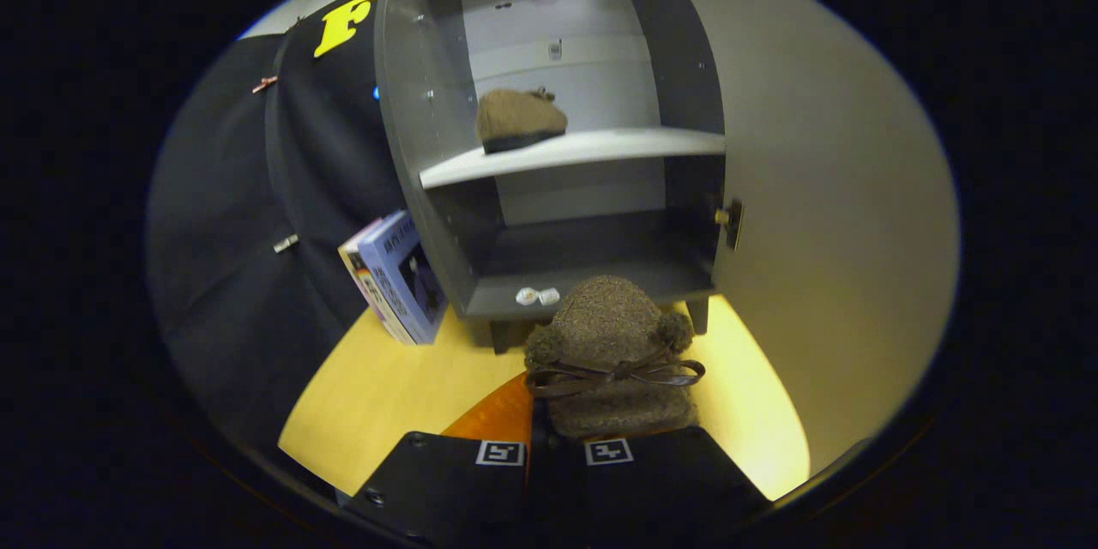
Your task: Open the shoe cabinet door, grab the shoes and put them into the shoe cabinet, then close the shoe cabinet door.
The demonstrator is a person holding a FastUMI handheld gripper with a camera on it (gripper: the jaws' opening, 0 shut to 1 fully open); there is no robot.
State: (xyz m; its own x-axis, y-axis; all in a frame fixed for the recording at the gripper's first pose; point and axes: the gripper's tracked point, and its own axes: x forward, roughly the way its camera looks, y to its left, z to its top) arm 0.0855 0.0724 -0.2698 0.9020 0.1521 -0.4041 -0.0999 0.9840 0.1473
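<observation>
I have the hand-held gripper clamped on a brown fuzzy shoe, its two fingers drawn close together on the near end of the shoe, which juts out just ahead of them with a dark ribbon bow and two small pompoms across its top. The shoe hangs in front of the shoe cabinet, whose door stands swung wide open to the right, with a small knob showing at its inner edge. Inside, I can see the second shoe sitting on the pale middle shelf, toward its left side. The lower compartment sits directly beyond the held shoe, and two small white objects lie on its front lip; I cannot tell what they are. To the left of the cabinet, a couple of books lean against its side. The cabinet stands on short legs on a yellow surface, and an orange patch shows on it just left of the held shoe.
</observation>
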